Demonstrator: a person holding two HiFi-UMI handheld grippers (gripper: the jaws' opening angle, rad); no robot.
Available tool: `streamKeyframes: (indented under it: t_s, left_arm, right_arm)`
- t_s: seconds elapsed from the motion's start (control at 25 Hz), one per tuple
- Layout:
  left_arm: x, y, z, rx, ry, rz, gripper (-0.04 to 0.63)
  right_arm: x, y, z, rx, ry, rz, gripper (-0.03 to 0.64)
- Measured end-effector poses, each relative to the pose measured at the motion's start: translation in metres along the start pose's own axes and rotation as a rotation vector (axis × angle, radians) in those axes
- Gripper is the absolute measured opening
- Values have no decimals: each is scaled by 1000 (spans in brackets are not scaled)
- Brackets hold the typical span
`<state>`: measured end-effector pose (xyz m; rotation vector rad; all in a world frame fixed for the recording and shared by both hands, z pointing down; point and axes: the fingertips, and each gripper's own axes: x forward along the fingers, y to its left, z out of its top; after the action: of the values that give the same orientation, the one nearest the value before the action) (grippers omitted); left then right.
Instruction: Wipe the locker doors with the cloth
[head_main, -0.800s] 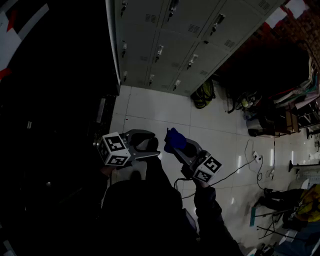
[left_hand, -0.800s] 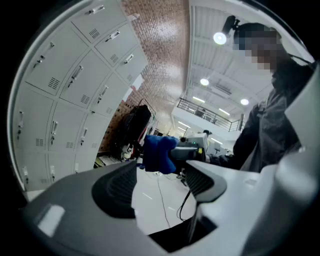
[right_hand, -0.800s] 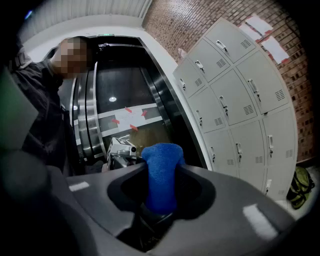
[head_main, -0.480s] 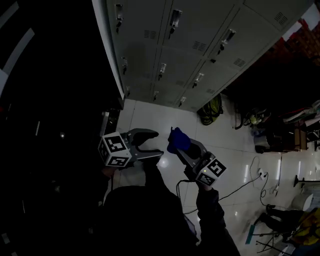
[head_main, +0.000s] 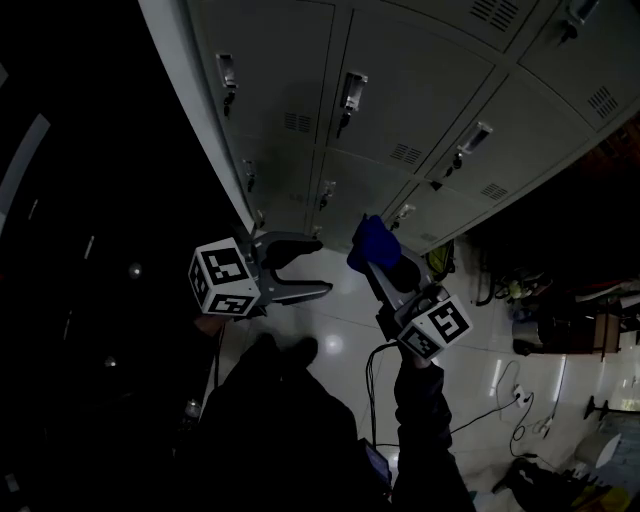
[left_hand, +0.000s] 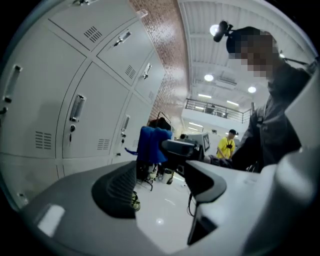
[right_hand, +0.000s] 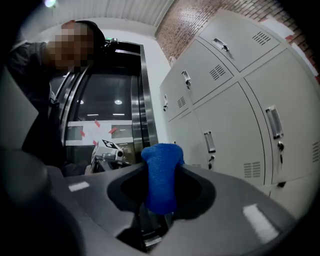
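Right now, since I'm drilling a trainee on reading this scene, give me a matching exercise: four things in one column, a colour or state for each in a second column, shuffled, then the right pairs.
Things:
1. left gripper
2. right gripper
3. cloth
4. locker doors

Colours or states:
A. grey, all shut
B. jaws apart, nothing between them
C. blue, bunched up
D. jaws closed on something

Pairs: 1-B, 2-D, 3-C, 4-A.
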<state>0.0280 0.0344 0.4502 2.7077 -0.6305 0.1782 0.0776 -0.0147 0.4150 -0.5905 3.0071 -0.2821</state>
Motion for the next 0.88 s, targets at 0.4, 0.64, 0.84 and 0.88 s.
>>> streamKeyframes:
  t_s: [0.4,0.64,0.84,0.88]
  left_arm:
    - [-5,70,75,157,-45,-27,287]
    - [-23,110,133,218,-85,-61,276]
    - [-36,135,153,270,-52,-43,276]
    - [-38,139,155,274,-54,-41,275]
  right_arm:
    - [81,-57,90,-186,-71,-91,118]
    - [147,-79,152,-316,-76,-146,118]
    - [186,-98,178,-373,-56,-196,118]
    - [193,-102,182,-380,-52,-205,118]
